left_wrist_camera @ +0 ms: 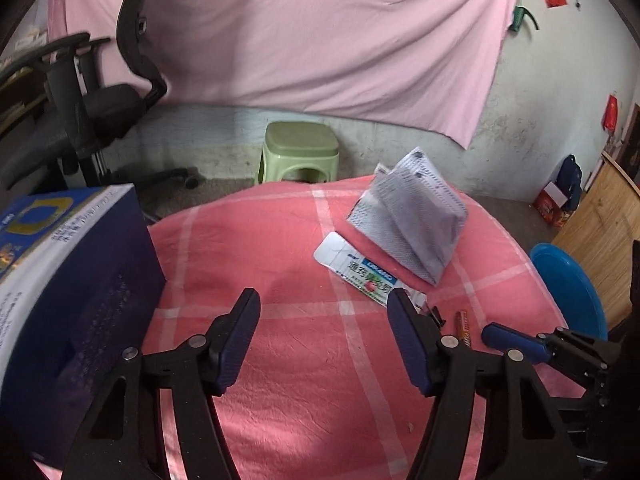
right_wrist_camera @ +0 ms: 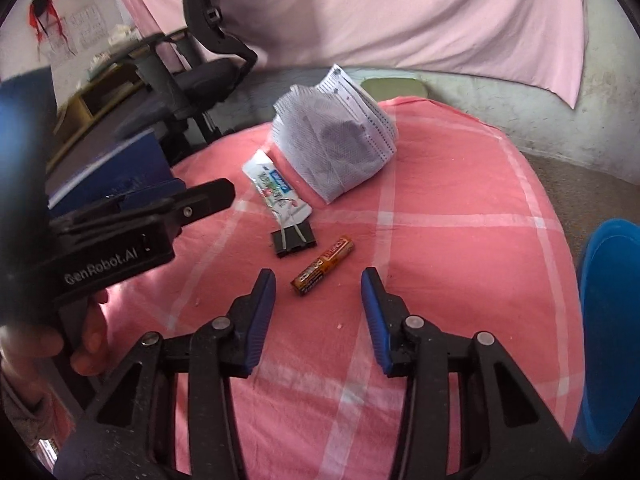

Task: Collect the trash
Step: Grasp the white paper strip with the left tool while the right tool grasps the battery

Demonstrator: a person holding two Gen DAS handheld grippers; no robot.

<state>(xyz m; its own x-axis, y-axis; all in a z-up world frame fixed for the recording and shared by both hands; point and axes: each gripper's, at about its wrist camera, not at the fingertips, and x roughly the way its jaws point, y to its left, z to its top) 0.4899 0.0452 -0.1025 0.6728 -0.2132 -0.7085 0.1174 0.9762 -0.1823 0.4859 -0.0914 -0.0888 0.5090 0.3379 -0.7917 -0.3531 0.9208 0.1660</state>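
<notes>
The battery (right_wrist_camera: 323, 265) lies at 12 o'clock of the right tongs (right_wrist_camera: 319, 300), axis toward 2 o'clock; both tongs apart, left tongs (left_wrist_camera: 324, 316) farther.

A: Soft, even daylight, moderately bright; no hard glare. The pink-and-white checked cotton cloth (left_wrist_camera: 304, 360) shows only faint shadows, one dim patch just ahead of the left gripper's (left_wrist_camera: 322, 340) dark blue pads.

B: Strong fisheye bending, black vignette in every corner. The hanging pale pink fabric sheet (left_wrist_camera: 320, 32) curves with the lens.

A: In the right wrist view the small orange-and-black cylindrical battery (right_wrist_camera: 323, 265) is fairly sharp; the near dark blue cardboard box (right_wrist_camera: 24, 120) at the left edge is a smeared blur.

B: The distant black mesh office chair (left_wrist_camera: 84, 112) looks soft and slightly grainy
</notes>
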